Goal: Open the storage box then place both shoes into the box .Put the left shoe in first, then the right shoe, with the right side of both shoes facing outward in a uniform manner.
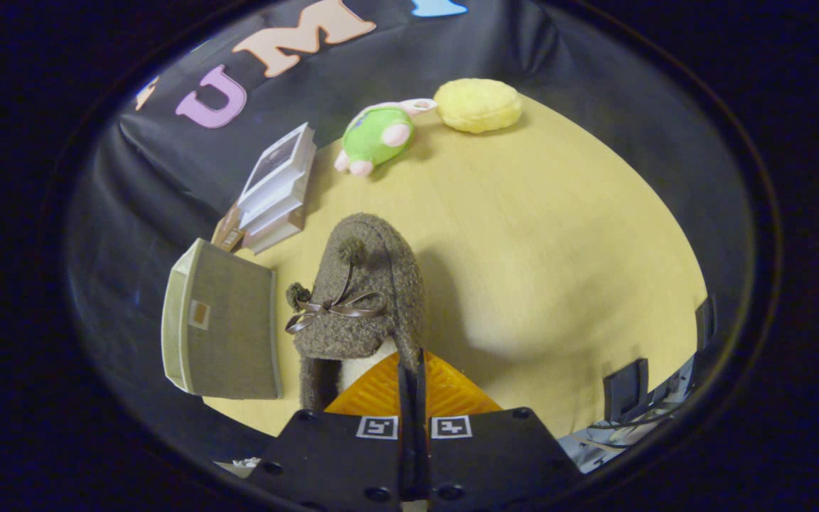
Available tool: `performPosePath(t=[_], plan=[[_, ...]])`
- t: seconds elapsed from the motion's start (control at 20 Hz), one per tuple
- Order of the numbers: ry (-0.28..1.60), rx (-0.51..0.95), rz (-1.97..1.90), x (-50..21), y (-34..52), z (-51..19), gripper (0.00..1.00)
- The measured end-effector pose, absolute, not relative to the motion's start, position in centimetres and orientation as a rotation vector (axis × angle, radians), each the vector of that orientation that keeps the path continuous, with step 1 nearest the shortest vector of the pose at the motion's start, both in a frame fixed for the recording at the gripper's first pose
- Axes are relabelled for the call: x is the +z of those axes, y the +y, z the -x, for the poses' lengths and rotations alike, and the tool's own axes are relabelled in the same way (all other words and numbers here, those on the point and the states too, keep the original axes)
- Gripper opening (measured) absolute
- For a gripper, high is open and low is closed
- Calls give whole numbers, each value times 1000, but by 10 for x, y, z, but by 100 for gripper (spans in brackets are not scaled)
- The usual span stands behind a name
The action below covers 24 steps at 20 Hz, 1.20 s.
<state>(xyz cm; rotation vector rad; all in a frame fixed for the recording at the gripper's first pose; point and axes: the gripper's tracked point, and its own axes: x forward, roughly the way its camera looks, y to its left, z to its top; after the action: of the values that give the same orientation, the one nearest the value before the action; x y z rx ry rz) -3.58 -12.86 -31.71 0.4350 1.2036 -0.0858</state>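
Jaws at bottom centre of the frame, drawn almost fully together, pinching the rear edge of a brown fuzzy shoe between both fingers, with just a thin dark slit left between them. Shoe held directly ahead of the fingers, toe pointing up the frame toward the far side, a thin brown ribbon bow and two small pompoms on its upper, pale lining showing at the opening nearest the fingers. Cannot tell whether the sole rests on the desk or hangs just above it; a soft shadow to the right of the shoe. Just left of the shoe, at middle left of the frame, an olive-grey storage box with a small tag on the face turned this way; interior hidden, so contents cannot be told. Beyond the box, toward upper left, a stack of flat white cases leaning near the black cloth wall, something brown tucked beneath them. Farther up, near top centre, a green and pink plush toy lying on its side, and just right of it a yellow round cushion-like thing. Pale wood desk spreading bare across the right half, black cloth backing it, dark clamps at the lower right edge.
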Motion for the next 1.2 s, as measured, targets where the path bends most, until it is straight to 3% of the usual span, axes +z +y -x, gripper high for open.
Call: performPosePath(t=[0.65,1.2], plan=[[1094,46,-432,-231,-5,-19,3],[1050,192,-422,-199,122,-42,3]])
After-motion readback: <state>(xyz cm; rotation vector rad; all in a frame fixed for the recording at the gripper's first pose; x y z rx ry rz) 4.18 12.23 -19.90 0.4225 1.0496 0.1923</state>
